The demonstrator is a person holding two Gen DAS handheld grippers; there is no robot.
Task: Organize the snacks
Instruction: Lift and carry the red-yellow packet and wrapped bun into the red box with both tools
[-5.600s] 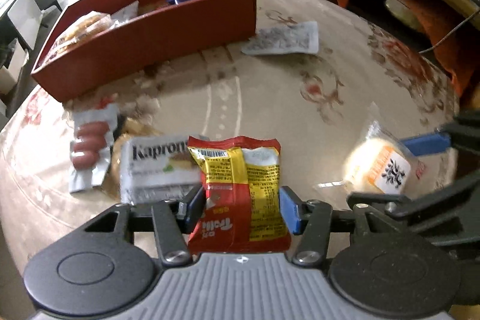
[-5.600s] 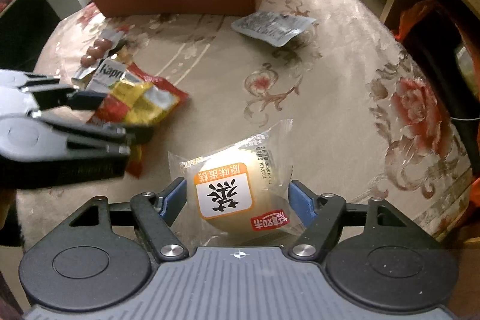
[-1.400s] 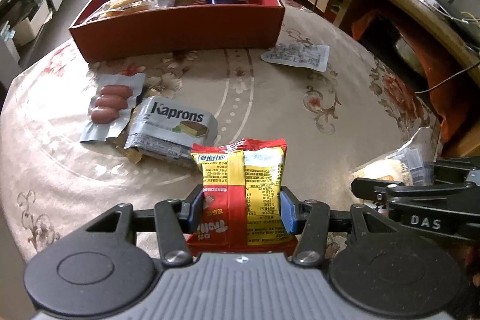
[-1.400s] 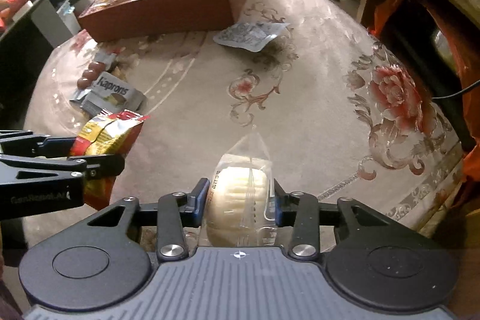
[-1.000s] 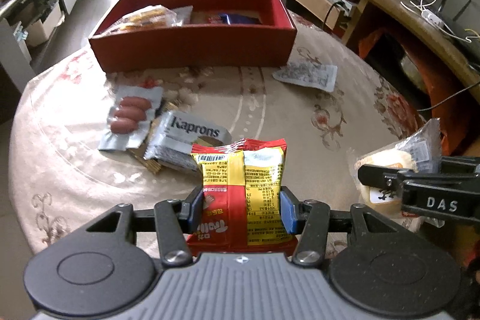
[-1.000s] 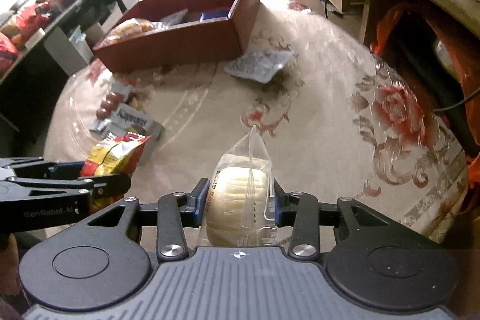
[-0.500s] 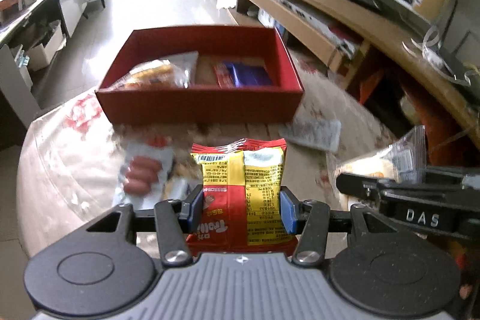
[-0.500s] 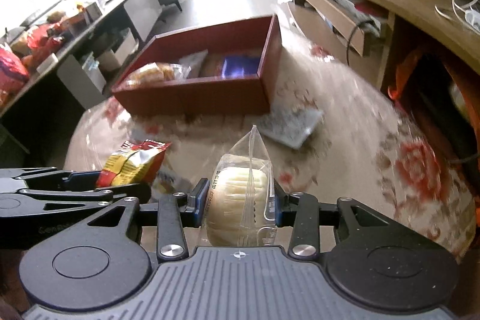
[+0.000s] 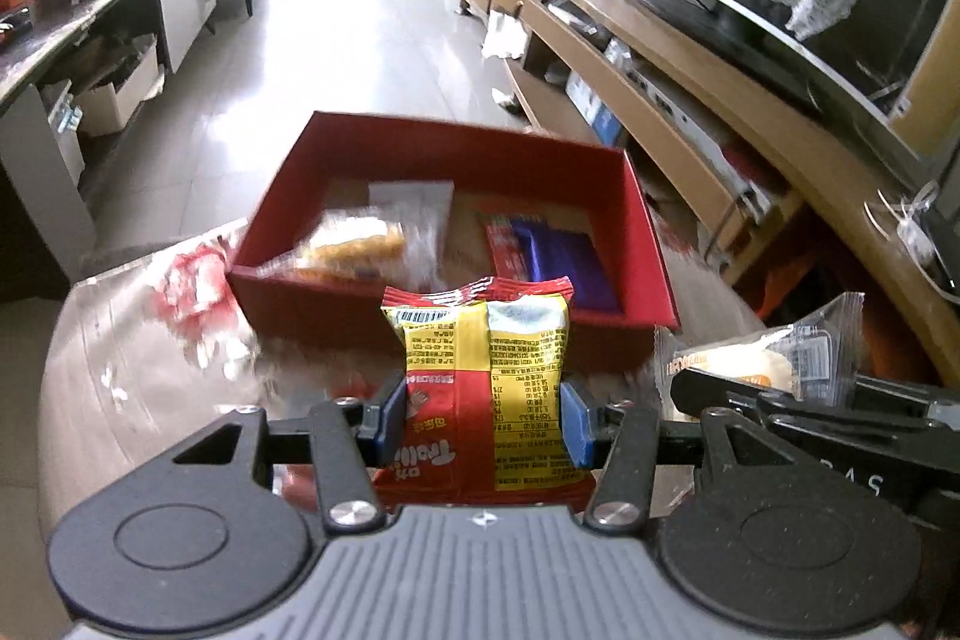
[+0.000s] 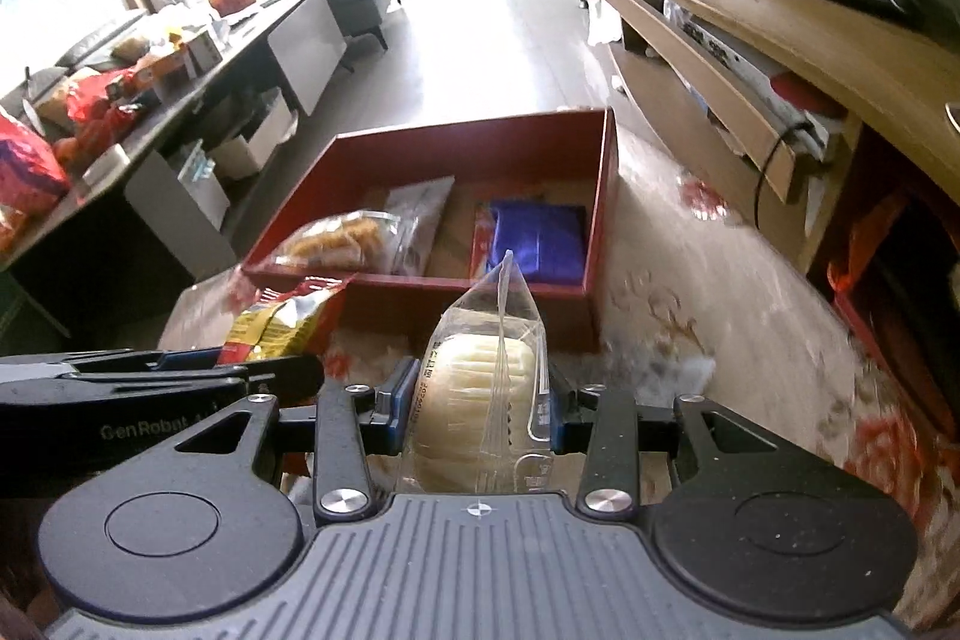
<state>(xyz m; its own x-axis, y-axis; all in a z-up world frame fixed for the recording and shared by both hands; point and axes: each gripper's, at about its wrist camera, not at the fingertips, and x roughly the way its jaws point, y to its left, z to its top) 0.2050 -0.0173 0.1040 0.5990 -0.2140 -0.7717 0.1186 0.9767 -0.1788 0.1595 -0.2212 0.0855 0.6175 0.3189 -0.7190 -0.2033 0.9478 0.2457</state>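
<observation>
Red box (image 9: 336, 304) — red-and-yellow packet (image 9: 486, 388), pale bun (image 10: 474, 388), beige floral tablecloth (image 10: 720, 340).

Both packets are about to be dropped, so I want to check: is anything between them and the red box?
Nothing visible blocks the way. The red and yellow packet and wrapped cake are held near the red box's front wall, open-topped with bare floor between its snacks.

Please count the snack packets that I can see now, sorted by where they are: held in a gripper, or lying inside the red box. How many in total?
Held in a gripper: 2, the red and yellow snack bag and the clear-wrapped cake.
Inside the red box: 3, a packet of golden pastries, a grey packet and a blue and red packet.
Total: 5.
</observation>
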